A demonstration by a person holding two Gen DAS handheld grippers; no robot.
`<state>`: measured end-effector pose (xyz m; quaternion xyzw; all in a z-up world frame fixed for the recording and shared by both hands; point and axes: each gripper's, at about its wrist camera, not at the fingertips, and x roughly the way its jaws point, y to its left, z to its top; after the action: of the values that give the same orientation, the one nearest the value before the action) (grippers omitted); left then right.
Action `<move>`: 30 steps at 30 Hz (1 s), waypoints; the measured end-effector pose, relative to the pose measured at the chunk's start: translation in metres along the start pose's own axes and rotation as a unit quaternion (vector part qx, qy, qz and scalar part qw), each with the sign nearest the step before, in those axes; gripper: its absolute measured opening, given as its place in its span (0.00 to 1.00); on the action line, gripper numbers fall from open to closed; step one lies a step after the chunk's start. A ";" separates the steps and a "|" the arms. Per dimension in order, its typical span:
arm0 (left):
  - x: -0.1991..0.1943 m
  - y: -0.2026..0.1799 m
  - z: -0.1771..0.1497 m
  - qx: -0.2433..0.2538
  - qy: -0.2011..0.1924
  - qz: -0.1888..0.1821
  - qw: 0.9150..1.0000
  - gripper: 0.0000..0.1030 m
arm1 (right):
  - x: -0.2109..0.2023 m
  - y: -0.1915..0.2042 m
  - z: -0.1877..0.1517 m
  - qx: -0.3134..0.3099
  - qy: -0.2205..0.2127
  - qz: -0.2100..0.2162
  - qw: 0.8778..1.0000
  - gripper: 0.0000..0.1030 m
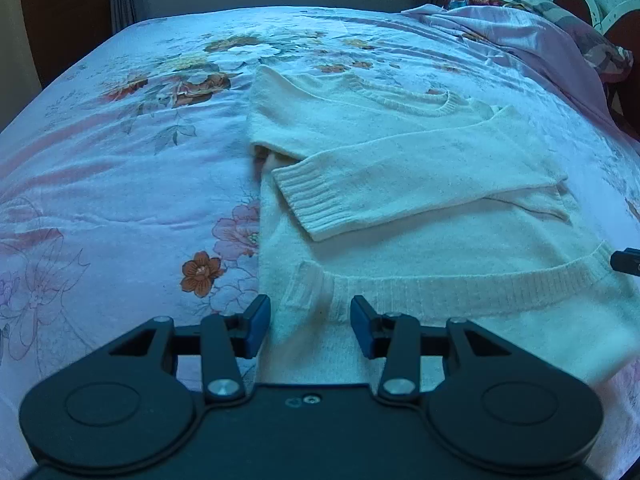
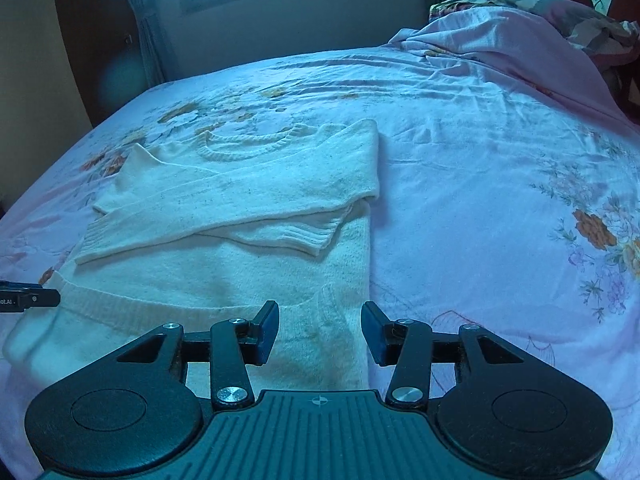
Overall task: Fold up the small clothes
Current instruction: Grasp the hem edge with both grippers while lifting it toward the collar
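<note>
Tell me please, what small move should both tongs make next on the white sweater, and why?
Probably close both on the hem and lift it toward the collar. The sweater lies flat with its sleeves folded across the chest, and the left tongs and right tongs stand open over the ribbed hem's two corners, gripping nothing.

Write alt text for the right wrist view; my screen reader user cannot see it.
A white knit sweater, sleeves folded across its chest, lies on a floral bedsheet. The open right tongs straddle its hem corner; the left tongs' tip shows at the left edge.
</note>
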<state>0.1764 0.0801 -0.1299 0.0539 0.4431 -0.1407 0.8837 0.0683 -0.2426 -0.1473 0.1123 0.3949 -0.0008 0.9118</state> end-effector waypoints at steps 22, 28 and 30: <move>0.012 -0.007 -0.004 0.022 0.009 0.010 1.000 0.11 | 0.038 0.002 -0.008 -0.053 0.074 0.034 0.995 0.12; 0.015 -0.012 -0.003 0.022 0.015 0.024 0.999 0.13 | 0.052 0.004 0.000 -0.067 0.115 0.032 0.991 0.14; 0.015 -0.013 -0.002 0.026 0.017 0.033 0.999 0.18 | 0.053 0.002 0.000 -0.069 0.120 0.036 0.990 0.14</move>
<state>0.1793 0.0646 -0.1427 0.0939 0.4517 -0.1217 0.8788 0.1056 -0.2359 -0.1850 0.0627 0.4967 0.0723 0.8626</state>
